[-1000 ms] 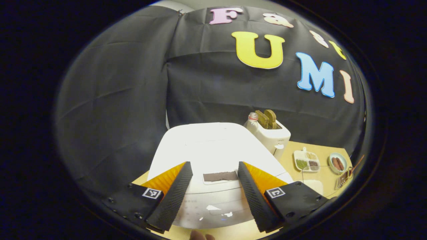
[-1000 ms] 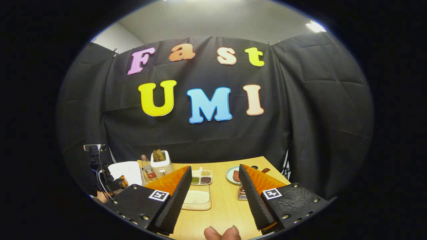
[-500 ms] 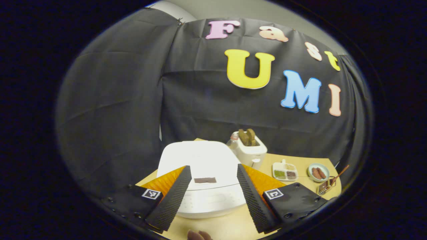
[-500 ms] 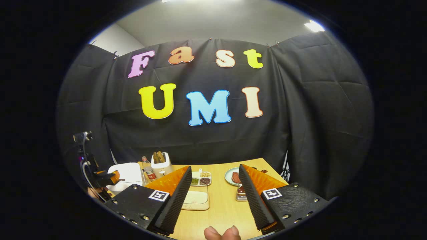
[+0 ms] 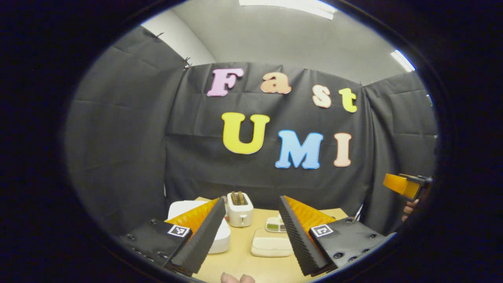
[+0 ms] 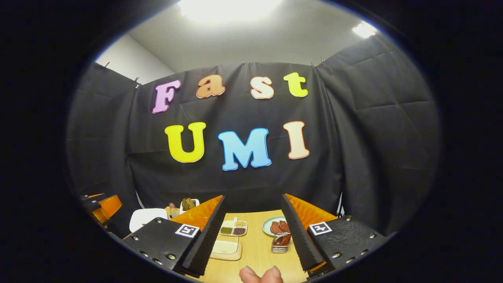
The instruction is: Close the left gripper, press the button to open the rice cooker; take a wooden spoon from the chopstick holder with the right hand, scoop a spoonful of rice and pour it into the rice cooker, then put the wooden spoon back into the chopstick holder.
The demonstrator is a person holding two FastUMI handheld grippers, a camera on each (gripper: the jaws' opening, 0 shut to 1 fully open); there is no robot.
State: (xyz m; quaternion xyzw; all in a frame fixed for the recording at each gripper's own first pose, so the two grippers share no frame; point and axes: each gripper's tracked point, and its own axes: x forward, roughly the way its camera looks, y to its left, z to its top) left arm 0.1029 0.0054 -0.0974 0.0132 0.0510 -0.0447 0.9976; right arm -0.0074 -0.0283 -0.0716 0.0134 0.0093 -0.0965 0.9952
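Left hand-held gripper [image 5: 251,232]: released, jaws spread, well back from the rice cooker [image 5: 220,236].
Right hand-held gripper [image 6: 251,232]: released, empty.
Rice cooker: lid down, far left of worktop [image 5: 251,267].
Advice: clench first, then press the button squarely.

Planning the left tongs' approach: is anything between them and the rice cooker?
Nothing visible. The left tongs hang open above the table's near edge; the rice cooker sits just ahead, partly behind one finger, toaster beside it.

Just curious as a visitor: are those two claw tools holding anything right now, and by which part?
Nothing is held. The left gripper and right gripper both stand open, with empty gaps.
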